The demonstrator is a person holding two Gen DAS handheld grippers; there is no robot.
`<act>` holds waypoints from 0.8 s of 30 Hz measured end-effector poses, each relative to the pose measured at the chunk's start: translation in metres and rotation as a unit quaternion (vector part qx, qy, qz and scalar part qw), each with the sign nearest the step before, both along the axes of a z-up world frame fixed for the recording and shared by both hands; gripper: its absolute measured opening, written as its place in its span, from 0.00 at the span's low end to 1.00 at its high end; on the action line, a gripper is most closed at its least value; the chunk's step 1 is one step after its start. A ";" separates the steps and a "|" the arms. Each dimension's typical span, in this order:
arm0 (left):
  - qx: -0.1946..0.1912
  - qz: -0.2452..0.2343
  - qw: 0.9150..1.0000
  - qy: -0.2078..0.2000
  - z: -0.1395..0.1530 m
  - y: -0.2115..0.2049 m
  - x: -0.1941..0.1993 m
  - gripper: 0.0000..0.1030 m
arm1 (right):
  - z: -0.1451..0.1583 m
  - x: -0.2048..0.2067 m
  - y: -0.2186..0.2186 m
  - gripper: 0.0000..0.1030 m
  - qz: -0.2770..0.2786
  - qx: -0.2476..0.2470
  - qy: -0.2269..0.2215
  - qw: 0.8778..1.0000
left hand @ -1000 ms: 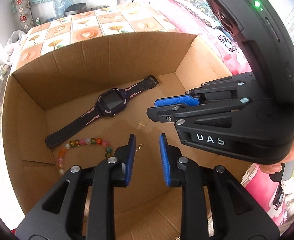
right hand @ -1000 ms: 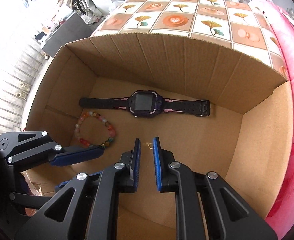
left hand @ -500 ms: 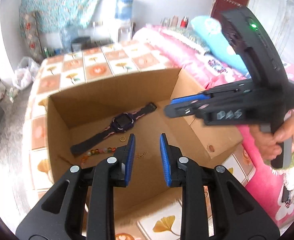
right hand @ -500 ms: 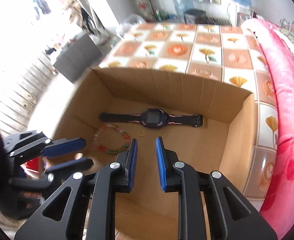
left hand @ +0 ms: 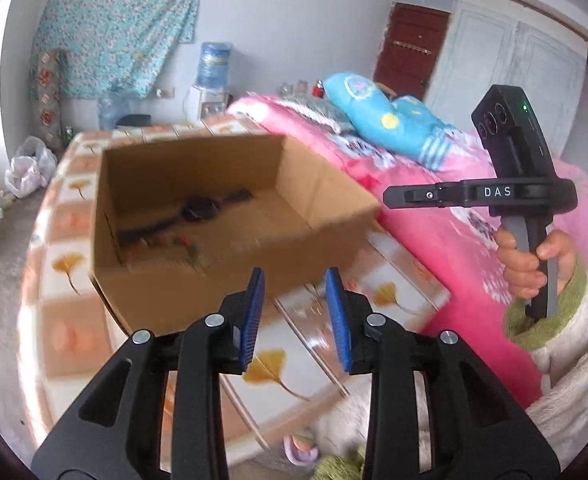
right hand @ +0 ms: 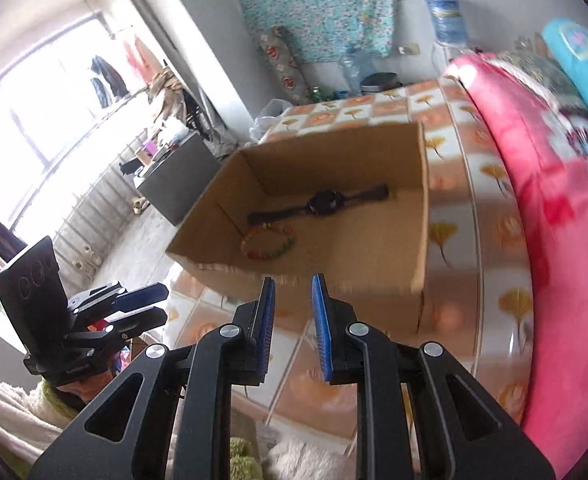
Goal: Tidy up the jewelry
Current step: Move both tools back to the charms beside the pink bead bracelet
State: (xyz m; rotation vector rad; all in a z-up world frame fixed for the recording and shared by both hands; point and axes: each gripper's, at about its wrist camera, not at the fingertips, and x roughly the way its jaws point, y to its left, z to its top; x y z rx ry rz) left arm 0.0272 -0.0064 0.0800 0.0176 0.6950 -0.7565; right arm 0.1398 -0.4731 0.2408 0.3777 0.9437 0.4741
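You're in a bedroom, over a table (left hand: 70, 280) with a ginkgo-tiled top, a pink bed (right hand: 566, 240) alongside. A second ago both grippers were down inside the cardboard box (left hand: 230, 280); now they sit outside, short of its near wall. Your left gripper (left hand: 296, 312) is opening, jaws apart with nothing between. Your right gripper (right hand: 293, 312) shows a narrow empty gap. The watch (right hand: 322, 202) and bead bracelet (right hand: 268, 244) lie on the box floor at 12 o'clock. Bare tabletop lies between fingertips and box.
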 end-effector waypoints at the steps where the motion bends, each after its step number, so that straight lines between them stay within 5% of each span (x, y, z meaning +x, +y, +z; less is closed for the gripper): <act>1: 0.004 -0.001 1.000 -0.001 -0.006 -0.003 -0.006 0.32 | -0.011 -0.008 -0.002 0.19 -0.006 0.015 0.011 1.000; 4: 0.008 0.000 1.000 0.025 -0.028 -0.014 -0.011 0.32 | -0.046 -0.022 0.000 0.19 -0.018 0.034 0.050 0.998; 7: 0.014 0.008 0.999 0.047 -0.051 -0.027 -0.012 0.32 | -0.071 -0.027 0.011 0.19 -0.029 -0.008 0.073 0.997; 15: 0.068 0.008 0.997 0.044 -0.077 -0.050 -0.012 0.32 | -0.087 -0.025 0.030 0.19 -0.019 -0.118 0.036 0.992; 24: 0.070 0.012 0.996 0.045 -0.085 -0.055 -0.002 0.32 | -0.100 -0.009 0.049 0.19 0.024 -0.193 0.018 0.981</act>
